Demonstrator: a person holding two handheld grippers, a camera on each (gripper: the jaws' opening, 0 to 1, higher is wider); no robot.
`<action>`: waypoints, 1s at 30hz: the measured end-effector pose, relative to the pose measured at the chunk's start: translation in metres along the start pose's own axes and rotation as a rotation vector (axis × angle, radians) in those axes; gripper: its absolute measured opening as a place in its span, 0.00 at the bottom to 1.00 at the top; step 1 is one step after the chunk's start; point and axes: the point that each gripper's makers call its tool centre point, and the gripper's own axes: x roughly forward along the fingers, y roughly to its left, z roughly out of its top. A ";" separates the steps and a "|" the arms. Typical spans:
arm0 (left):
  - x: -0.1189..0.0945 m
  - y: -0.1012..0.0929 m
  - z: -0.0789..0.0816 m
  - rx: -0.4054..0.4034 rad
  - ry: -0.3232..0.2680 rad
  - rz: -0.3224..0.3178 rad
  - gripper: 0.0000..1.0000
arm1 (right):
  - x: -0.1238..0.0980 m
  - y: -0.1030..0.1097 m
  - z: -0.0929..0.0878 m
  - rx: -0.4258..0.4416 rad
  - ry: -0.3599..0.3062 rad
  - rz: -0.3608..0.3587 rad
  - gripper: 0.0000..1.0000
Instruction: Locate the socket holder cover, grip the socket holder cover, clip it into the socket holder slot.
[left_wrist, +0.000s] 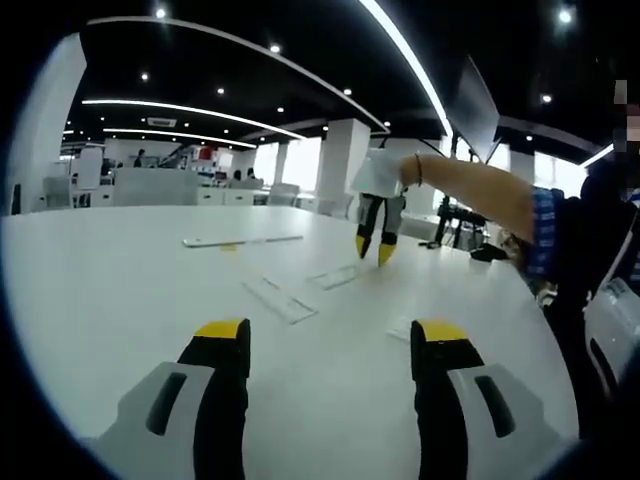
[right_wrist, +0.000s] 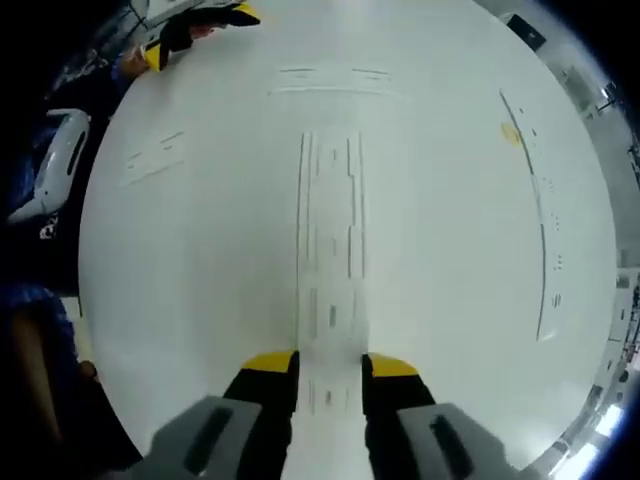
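On the left, the left gripper (left_wrist: 328, 335) hangs low over the broad white worktop (left_wrist: 110, 290), its yellow-tipped black jaws spread wide with nothing between them. Just beyond them lies a clear plastic strip (left_wrist: 282, 300), and farther off a long white rail-like piece (left_wrist: 243, 240) rests flat, well apart from it. To the right in this view, the right gripper (left_wrist: 375, 248) points down at the worktop, held out on a person's bare forearm (left_wrist: 470, 190) with a plaid cuff.

In the right gripper view, that gripper's (right_wrist: 330, 365) jaws stand a modest way apart, astride the near end of a long transparent slotted strip (right_wrist: 330, 200) that runs straight away from them. This looks to be the socket holder cover, though its clearness makes that a judgement. Whether the pads already touch its edges I cannot tell; it does not look gripped. A second long pale strip (right_wrist: 545, 230) with a yellow mark curves along the far right, possibly the socket holder with its slot.

To grip well, keep the jaws square to the strip's long edges, come down level, and close gently so the thin plastic neither bows nor skids.
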 end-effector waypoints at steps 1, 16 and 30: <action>-0.001 0.000 0.000 0.002 -0.001 0.001 0.65 | 0.000 0.000 0.000 0.001 0.001 0.001 0.27; -0.005 -0.003 -0.001 -0.002 -0.011 0.001 0.65 | 0.006 0.005 0.001 0.016 0.096 0.054 0.27; -0.002 -0.008 -0.001 -0.005 -0.005 -0.001 0.64 | 0.008 0.009 -0.001 0.004 0.193 0.077 0.27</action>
